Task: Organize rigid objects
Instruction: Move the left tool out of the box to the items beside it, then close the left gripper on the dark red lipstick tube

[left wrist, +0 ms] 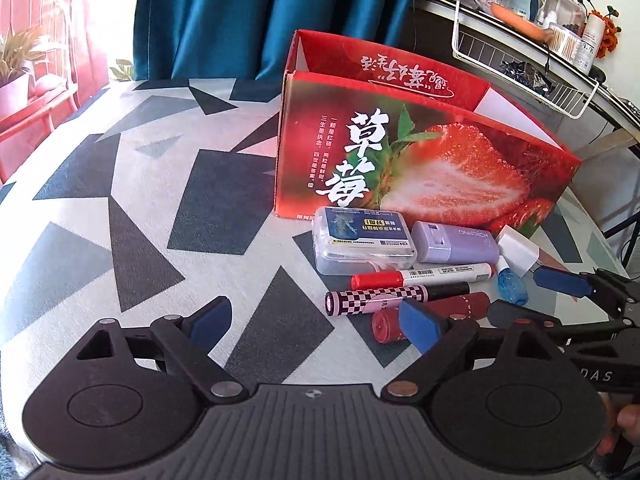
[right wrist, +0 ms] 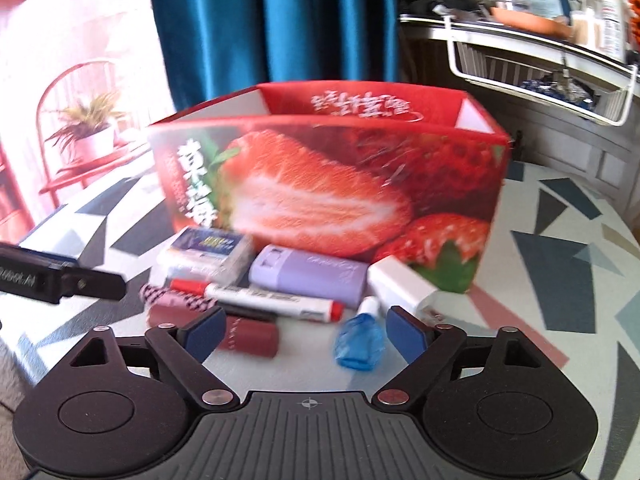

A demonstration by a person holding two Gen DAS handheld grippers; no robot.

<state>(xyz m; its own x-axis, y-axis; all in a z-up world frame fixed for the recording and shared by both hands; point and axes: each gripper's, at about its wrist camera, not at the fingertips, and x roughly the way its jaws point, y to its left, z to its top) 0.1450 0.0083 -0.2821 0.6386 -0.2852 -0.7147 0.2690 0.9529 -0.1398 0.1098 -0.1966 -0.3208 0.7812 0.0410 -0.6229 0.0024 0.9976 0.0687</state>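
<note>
An open red strawberry box stands on the patterned table. In front of it lie a clear plastic case, a purple case, a white charger, a red-capped marker, a checkered tube, a dark red tube and a small blue bottle. My left gripper is open, left of the pile. My right gripper is open, just before the red tube and blue bottle; it also shows in the left wrist view.
A blue curtain hangs behind the table. A white wire basket and a cluttered shelf stand at the back right. The table's left part bears only the patterned cloth.
</note>
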